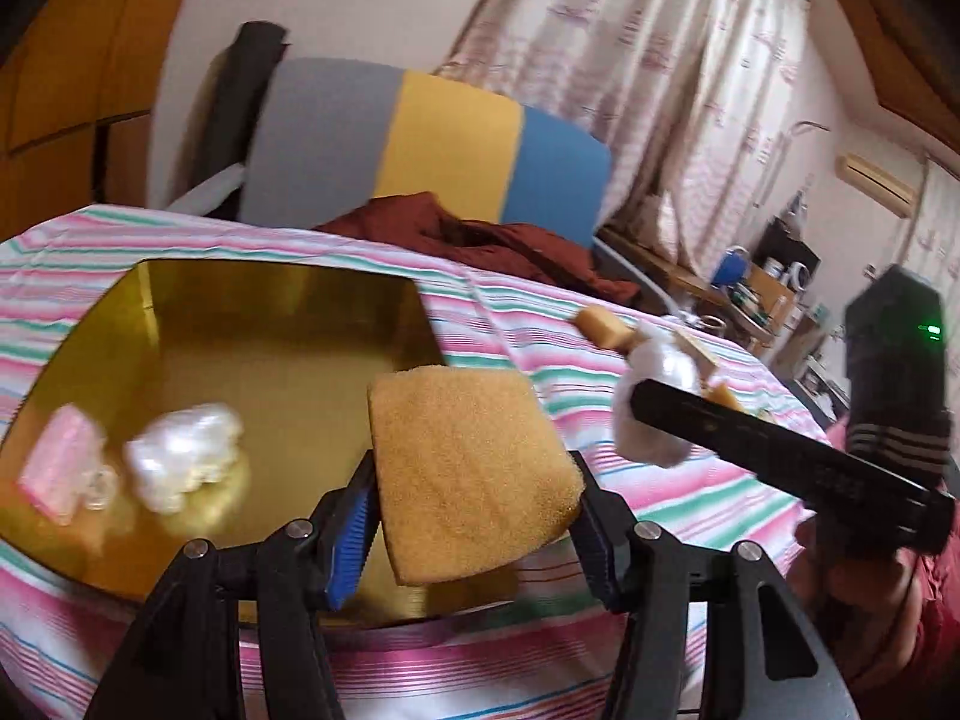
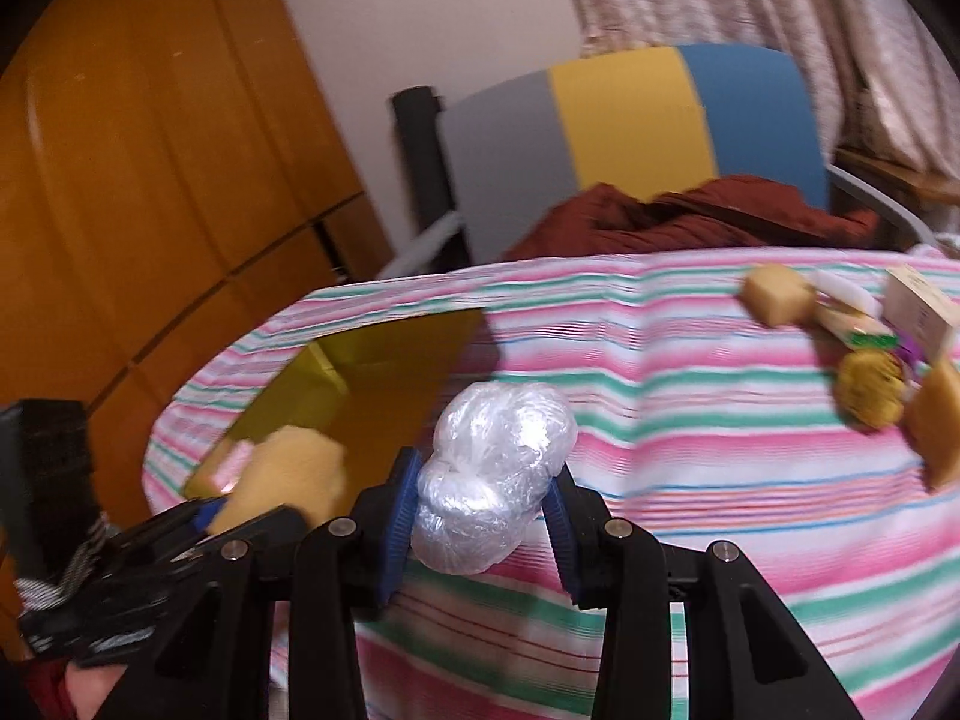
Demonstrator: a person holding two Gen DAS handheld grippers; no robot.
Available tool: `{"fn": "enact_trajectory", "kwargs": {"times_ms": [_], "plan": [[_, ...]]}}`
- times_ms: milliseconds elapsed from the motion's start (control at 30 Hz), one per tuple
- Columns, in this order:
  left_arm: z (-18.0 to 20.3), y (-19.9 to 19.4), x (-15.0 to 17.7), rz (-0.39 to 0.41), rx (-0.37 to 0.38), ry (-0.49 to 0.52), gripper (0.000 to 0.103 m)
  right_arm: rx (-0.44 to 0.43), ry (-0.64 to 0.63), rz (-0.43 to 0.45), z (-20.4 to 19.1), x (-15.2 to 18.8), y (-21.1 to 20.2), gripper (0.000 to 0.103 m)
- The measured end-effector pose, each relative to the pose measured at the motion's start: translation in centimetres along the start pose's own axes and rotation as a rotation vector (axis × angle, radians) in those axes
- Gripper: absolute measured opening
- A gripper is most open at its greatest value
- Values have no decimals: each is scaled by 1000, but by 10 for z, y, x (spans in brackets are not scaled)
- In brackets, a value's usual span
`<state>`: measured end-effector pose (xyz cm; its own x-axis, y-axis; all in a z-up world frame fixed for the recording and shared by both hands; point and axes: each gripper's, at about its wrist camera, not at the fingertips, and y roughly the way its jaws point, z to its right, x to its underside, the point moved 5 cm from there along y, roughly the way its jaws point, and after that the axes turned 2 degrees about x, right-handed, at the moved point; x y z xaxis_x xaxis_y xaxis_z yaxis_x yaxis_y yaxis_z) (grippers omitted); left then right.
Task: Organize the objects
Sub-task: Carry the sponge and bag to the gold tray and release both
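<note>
My left gripper is shut on a tan sponge and holds it over the near right edge of a gold tray. In the tray lie a pink packet and a clear plastic bundle. My right gripper is shut on a crumpled clear plastic bag above the striped tablecloth, right of the tray. The right gripper also shows in the left wrist view, with its bag. The left gripper and its sponge show at the lower left of the right wrist view.
A pile of sponges, a small box and packets lies at the far right of the table. A dark red cloth sits at the back edge before a grey, yellow and blue chair. A wooden cabinet stands left.
</note>
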<state>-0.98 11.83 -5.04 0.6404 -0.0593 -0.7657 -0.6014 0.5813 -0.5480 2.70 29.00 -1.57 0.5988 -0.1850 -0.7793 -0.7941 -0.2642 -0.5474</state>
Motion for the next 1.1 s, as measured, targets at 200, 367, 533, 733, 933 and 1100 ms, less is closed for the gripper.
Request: {"fn": "enact_trajectory", "kwargs": {"times_ms": [200,367,533,733,933,1100], "plan": [[-36,-5,4,-34,-58,-23,58,-72,-50,-38,-42,3,15,41],[-60,-9,11,-78,-99,-12,59,-108,-87,-76,-65,10,28,41],[-83,-11,14,-95,-117,-45,59,-124,-105,-112,-79,18,39,42],[-91,-8,22,-140,-121,-10,59,-118,-101,-150,-84,23,51,50],[-90,-8,24,-158,-157,44,59,-148,-76,-115,-86,23,43,80],[-89,-8,23,-168,-161,77,59,-154,-56,-102,-83,22,39,80]]}}
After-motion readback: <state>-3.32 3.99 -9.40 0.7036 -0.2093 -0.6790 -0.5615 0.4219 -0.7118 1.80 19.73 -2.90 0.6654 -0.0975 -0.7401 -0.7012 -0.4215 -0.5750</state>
